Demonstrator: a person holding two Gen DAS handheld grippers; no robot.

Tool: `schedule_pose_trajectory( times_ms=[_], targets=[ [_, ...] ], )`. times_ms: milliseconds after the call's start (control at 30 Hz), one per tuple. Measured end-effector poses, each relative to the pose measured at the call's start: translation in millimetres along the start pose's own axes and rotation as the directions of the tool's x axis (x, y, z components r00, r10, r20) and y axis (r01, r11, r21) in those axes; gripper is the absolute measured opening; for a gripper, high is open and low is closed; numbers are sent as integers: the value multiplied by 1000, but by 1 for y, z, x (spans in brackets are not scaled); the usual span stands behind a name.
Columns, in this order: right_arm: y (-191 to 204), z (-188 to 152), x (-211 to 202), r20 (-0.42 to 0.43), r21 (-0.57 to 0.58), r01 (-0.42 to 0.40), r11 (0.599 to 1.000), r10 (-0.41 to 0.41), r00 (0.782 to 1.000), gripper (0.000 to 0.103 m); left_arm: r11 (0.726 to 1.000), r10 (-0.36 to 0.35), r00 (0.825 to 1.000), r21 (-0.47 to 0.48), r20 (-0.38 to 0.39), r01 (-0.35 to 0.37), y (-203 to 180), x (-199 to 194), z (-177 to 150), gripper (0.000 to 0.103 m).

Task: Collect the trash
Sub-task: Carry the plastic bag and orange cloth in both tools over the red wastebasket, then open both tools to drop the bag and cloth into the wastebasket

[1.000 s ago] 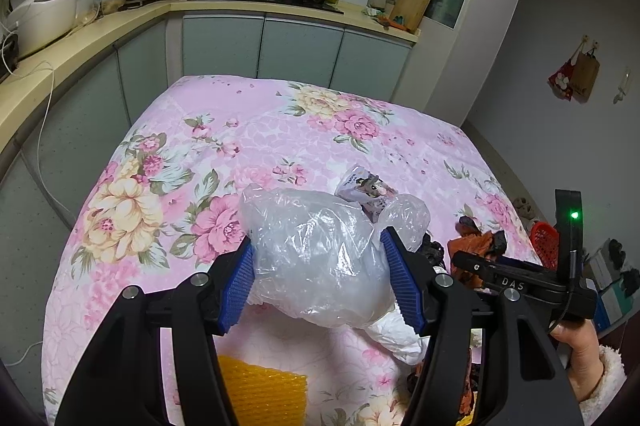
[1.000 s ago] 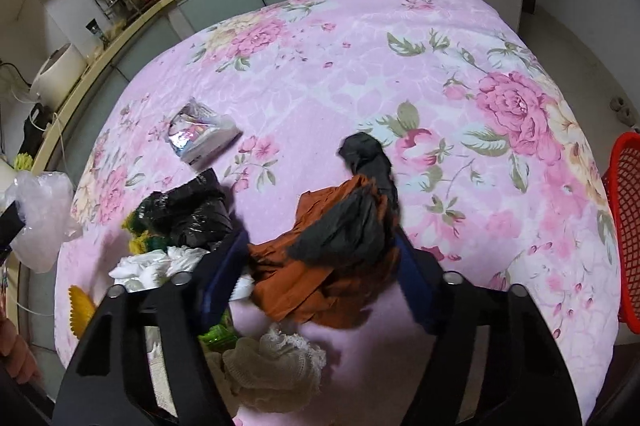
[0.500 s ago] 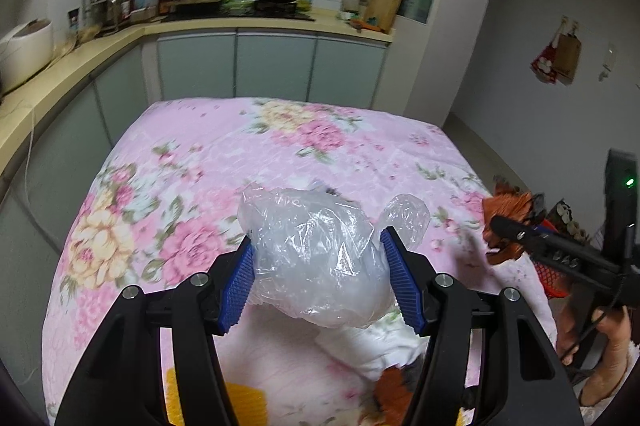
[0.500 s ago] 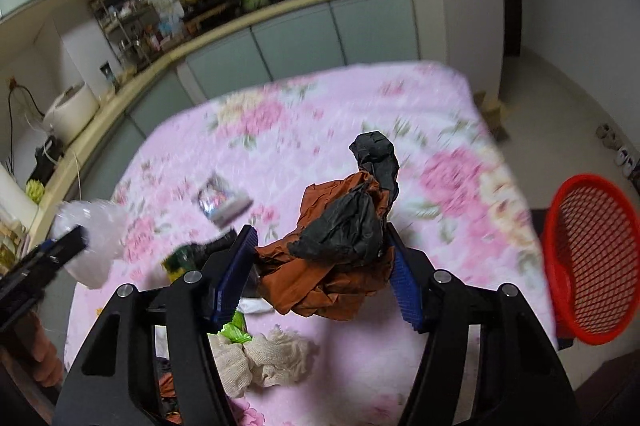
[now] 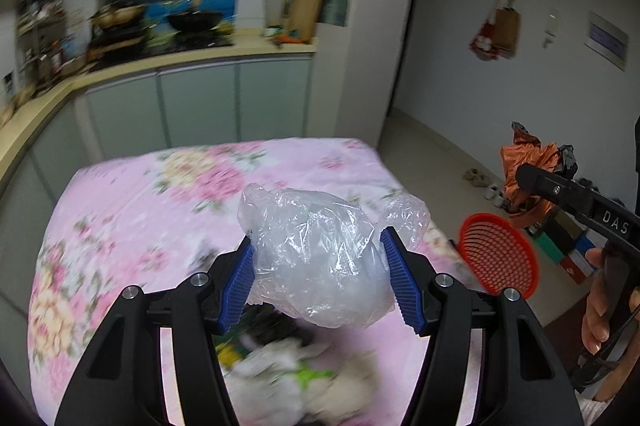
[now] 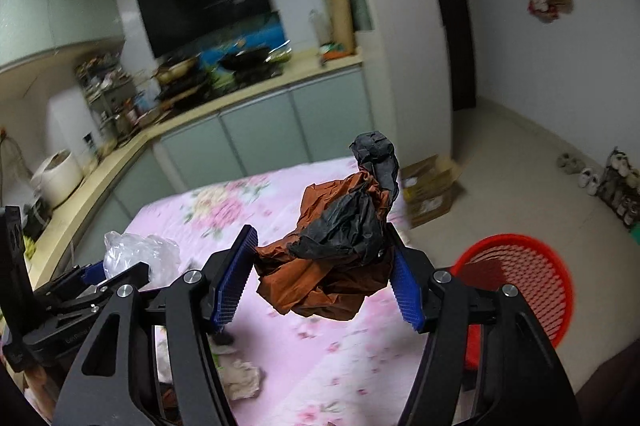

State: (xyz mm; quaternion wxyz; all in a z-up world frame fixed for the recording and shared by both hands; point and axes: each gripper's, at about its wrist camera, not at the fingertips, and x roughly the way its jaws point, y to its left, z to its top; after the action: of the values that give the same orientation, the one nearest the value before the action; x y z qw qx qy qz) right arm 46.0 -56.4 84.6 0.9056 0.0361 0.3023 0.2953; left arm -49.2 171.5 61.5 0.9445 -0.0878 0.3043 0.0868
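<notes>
You lift both loads off the floral table (image 6: 248, 210). The orange-and-black wad (image 6: 336, 250) now hangs clear above it. The red basket (image 6: 520, 278) enters lower right; leftover trash (image 5: 296, 370) slides to the frame bottom.

Pink flowered cloth (image 5: 120, 194) over the tabletop; clear plastic bag (image 5: 320, 258); rust-orange and black wad (image 6: 340, 250); red mesh basket (image 6: 520, 278); blue tool pads (image 5: 240, 282).

Right gripper (image 6: 320, 272) jaws clamping orange-and-black crumpled wrapper (image 6: 336, 250), red basket (image 6: 516, 286) beyond, floral tablecloth (image 6: 248, 202) below
</notes>
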Motion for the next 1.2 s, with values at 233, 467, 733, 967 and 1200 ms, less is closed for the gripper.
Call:
schedule_pose_trajectory(
  times_ms=[233, 467, 733, 967, 1200],
  targets=[
    [-47, 3, -21, 43, 85, 114, 990, -118, 992, 61, 989, -95, 995, 109, -19, 96, -58, 24, 21, 59],
    [-89, -4, -36, 48, 168, 219, 961, -230, 972, 61, 961, -183, 978, 192, -96, 199, -117, 58, 29, 59],
    [-126, -15, -47, 17, 239, 310, 920, -323, 946, 61, 933, -243, 951, 222, -192, 284, -162, 102, 30, 59],
    [-168, -35, -27, -93, 307, 366, 878, -355, 930, 61, 918, -255, 924, 227, -285, 324, -200, 144, 16, 59],
    [-203, -49, 7, -213, 374, 360, 855, -299, 930, 62, 910, -224, 896, 248, -382, 333, -228, 190, -8, 59]
  ],
)
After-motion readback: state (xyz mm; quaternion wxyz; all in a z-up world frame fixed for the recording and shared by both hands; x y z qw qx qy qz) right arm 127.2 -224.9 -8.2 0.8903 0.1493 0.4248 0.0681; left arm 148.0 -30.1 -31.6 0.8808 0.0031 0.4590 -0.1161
